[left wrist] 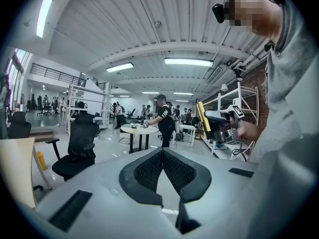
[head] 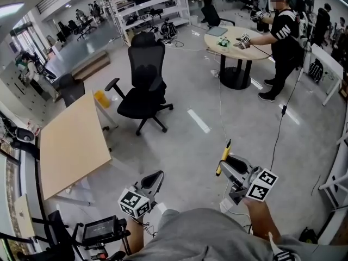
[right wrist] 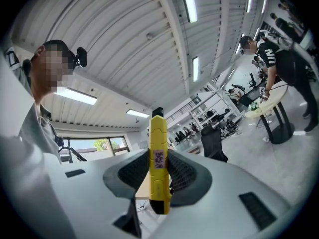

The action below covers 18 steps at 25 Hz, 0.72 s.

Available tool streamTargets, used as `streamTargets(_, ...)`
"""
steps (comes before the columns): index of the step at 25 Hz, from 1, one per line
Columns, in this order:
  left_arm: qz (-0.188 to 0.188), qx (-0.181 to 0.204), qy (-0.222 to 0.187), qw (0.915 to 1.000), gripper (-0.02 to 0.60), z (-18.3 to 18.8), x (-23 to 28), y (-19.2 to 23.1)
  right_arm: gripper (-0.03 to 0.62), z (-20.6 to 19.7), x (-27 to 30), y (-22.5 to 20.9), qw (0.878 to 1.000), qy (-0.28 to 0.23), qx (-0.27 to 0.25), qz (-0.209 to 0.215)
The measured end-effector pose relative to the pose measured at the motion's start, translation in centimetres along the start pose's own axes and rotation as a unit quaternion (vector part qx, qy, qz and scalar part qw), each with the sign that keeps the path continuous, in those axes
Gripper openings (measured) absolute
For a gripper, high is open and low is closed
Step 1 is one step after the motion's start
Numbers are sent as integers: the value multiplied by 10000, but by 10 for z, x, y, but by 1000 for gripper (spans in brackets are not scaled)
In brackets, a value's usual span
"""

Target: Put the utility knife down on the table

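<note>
My right gripper (head: 224,165) is shut on a yellow utility knife (head: 223,157), held in the air above the grey floor at the lower right of the head view. In the right gripper view the utility knife (right wrist: 159,161) stands upright between the dark pads, a small label on its side, with my right gripper (right wrist: 159,171) tilted up toward the ceiling. My left gripper (head: 157,177) is at the lower middle-left, jaws together and nothing in them. In the left gripper view my left gripper (left wrist: 163,156) shows its pads meeting; the knife (left wrist: 202,118) appears at right. A light wooden table (head: 73,145) lies to the left.
A black office chair (head: 142,86) stands on the floor ahead. A round table (head: 239,39) with a person in black beside it is at the upper right. Shelving lines the back. A cable (head: 220,99) runs across the floor. A tripod device (head: 100,230) sits at lower left.
</note>
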<state>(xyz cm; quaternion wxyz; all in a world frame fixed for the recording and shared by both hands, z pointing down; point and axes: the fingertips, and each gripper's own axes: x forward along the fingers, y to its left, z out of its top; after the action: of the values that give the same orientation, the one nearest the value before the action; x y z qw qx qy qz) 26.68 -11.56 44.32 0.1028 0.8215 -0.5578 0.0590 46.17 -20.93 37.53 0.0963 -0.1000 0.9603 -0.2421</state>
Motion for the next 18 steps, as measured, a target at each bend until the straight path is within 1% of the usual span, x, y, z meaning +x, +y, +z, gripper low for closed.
streamTargets(3, 89, -73, 15, 9999, 6, -2, -9, 25, 117, -3, 24, 4, 10000, 66, 17, 56)
streamTargets(5, 107, -111, -21, 9999, 6, 0, -10, 46, 117, 0, 42, 3, 10000, 70, -40, 22)
streamTargets(8, 15, -72, -114, 9999, 6, 10, -16, 78, 117, 3, 69, 13, 9999, 7, -111, -63)
streamTargets(12, -53, -59, -277, 9996, 6, 28, -41, 123, 117, -1, 115, 31, 9995, 19, -247, -179)
streamTargets(15, -55, -31, -358, 9993, 6, 33, -44, 159, 117, 0, 154, 28, 9994, -5, -329, -138)
streamTargets(18, -85, -34, -361, 9993, 6, 31, -41, 196, 117, 2, 186, 25, 9990, -100, -414, -161)
